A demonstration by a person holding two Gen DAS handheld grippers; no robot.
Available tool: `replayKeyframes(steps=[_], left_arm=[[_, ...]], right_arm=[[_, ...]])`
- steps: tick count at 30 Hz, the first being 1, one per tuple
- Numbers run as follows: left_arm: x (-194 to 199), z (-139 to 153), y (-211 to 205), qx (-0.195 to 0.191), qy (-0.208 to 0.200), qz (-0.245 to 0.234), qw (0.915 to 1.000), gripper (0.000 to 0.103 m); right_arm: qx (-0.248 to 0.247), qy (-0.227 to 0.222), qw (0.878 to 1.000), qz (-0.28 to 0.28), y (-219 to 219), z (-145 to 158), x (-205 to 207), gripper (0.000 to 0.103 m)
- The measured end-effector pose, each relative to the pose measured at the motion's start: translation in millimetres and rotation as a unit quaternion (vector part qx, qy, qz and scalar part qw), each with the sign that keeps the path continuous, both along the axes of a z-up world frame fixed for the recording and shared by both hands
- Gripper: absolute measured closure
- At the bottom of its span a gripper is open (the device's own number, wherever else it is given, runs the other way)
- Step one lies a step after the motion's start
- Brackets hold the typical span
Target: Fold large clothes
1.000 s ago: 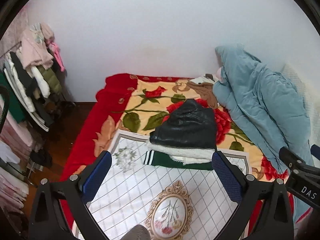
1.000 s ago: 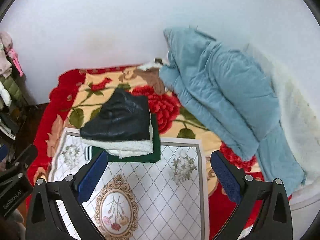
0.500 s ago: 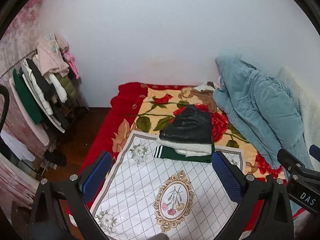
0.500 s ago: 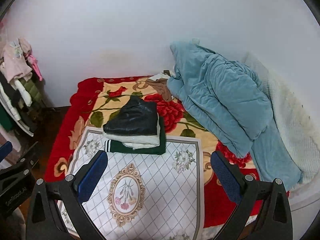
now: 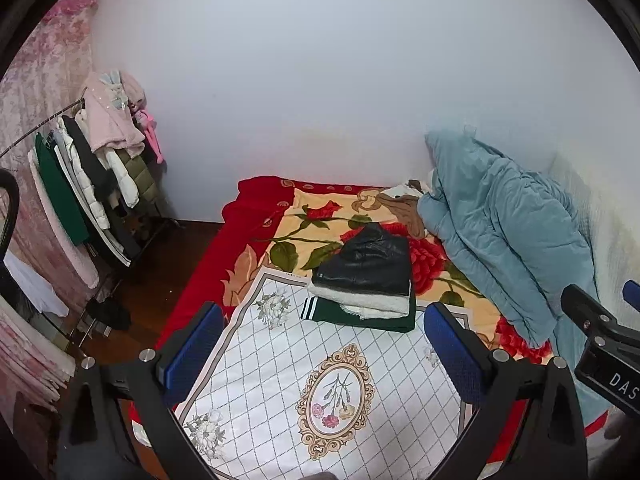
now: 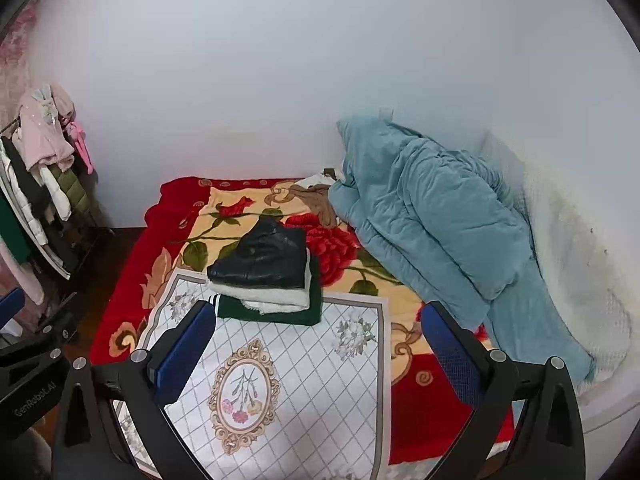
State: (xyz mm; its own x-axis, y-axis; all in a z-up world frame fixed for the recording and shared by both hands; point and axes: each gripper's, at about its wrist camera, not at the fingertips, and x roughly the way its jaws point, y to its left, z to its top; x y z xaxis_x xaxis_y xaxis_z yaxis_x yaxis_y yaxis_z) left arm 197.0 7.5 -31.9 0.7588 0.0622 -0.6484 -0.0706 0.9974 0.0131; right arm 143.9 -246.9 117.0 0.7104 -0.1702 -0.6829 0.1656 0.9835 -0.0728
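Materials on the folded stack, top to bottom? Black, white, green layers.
Black top garment: looks like leather or faux leather; glossy, with creased highlights. White middle layer: fleece or sherpa-like; matte, nubbly edge. Green bottom garment: probably knit; matte, with a white-striped ribbed band at its left end. None can be confirmed by look alone.

The black jacket (image 5: 366, 258) on top of the folded pile looked like leather, glossy and a little wrinkled. Under it lay a white garment (image 5: 356, 298) of rough fleece, and below a green garment (image 5: 360, 318) of matt knitted cloth. The white cloth (image 5: 320, 384) with printed grid looked smooth and thin. The flower blanket (image 5: 296, 220) seemed soft and plush. The blue quilt (image 5: 500, 224) was matt, padded cloth. The floor (image 5: 176, 252) was dark wood with slight shine. The blue pads (image 6: 184, 354) had a fine dotted texture on black matt plastic frames.
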Motion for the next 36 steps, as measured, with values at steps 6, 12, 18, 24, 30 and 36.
replayKeyframes(steps=[6, 12, 18, 24, 30, 36], left_arm=[[-8, 5, -1, -0.002, -0.009, 0.002, 1.0000, 0.000], [-13, 8, -1, 0.000, -0.012, 0.000, 0.9999, 0.000], [-15, 10, -1, -0.003, -0.013, -0.002, 0.9999, 0.000], [-18, 15, -3, -0.006, -0.017, -0.003, 0.9998, 0.000], [-21, 20, -3, -0.008, -0.019, -0.004, 0.9998, 0.000], [-22, 21, -1, -0.009, -0.021, -0.004, 0.9997, 0.000]], right_arm=[[0.001, -0.006, 1.000, 0.004, -2, 6, -9, 0.000], [-0.001, -0.013, 1.000, 0.009, -2, 13, -16, 0.000], [-0.003, -0.015, 1.000, 0.016, 2, 17, -16, 0.000], [0.000, -0.019, 1.000, 0.015, 1, 19, -16, 0.000], [-0.006, -0.022, 1.000, 0.013, 4, 24, -16, 0.000], [-0.011, -0.023, 1.000, 0.013, 7, 26, -21, 0.000]])
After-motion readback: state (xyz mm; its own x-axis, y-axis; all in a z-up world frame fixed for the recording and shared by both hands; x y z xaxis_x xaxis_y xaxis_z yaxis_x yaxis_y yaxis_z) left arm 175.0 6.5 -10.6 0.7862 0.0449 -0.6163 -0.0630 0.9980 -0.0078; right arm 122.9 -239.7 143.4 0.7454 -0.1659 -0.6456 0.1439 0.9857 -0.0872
